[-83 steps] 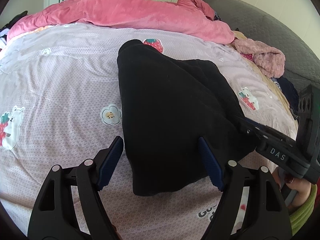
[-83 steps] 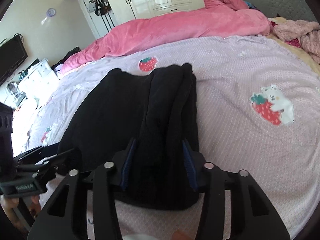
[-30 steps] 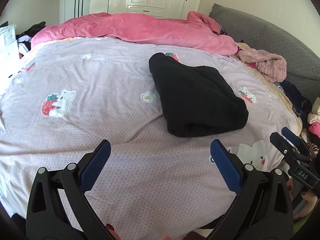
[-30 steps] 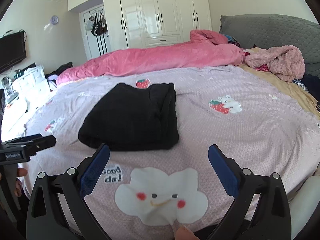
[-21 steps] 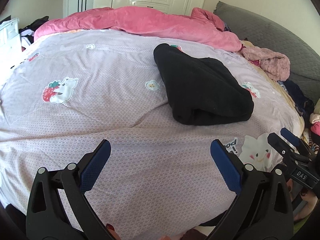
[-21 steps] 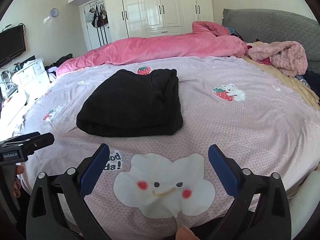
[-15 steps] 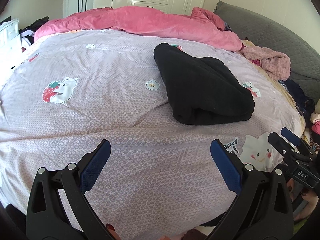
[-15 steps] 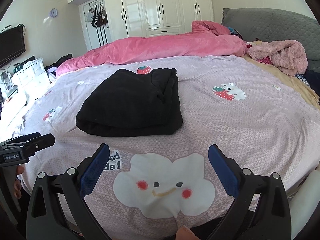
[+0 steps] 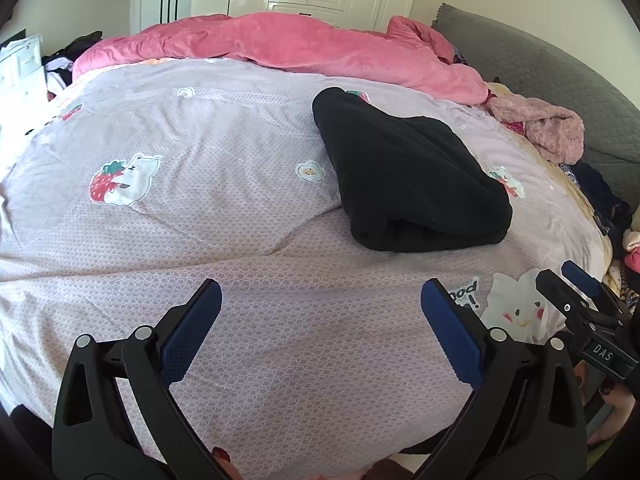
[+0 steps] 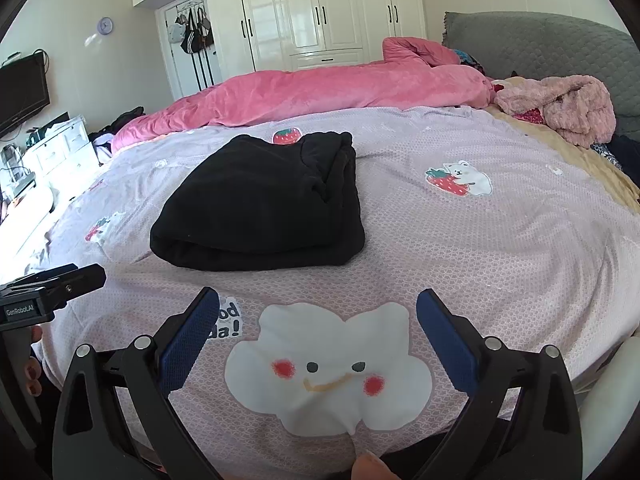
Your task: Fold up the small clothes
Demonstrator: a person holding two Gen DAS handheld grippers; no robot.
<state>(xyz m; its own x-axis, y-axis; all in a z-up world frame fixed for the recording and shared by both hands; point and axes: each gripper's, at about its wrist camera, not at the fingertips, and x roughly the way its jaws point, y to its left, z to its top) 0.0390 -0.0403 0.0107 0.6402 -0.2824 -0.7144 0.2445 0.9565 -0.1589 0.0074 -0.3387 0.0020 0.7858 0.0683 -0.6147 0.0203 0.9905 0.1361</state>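
A black garment [image 9: 404, 176] lies folded into a thick rectangle on the lilac bedsheet [image 9: 200, 208]; it also shows in the right wrist view [image 10: 264, 204]. My left gripper [image 9: 320, 300] is open and empty, held back over the sheet near the bed's front edge, apart from the garment. My right gripper [image 10: 318, 308] is open and empty over the cloud print, short of the garment. Each gripper shows at the edge of the other's view: the right one [image 9: 584, 300] and the left one [image 10: 52, 284].
A pink duvet [image 10: 340, 88] lies bunched along the far side of the bed. A fluffy pink garment [image 10: 564, 104] and dark clothes [image 9: 600, 196] lie at the right by the grey headboard [image 10: 540, 40]. White wardrobes [image 10: 320, 12] stand behind; drawers [image 10: 52, 148] stand left.
Both grippers have let go of the folded black garment, opened wide and pulled back toward the bed's front edge. Over the last half second almost nothing moves.
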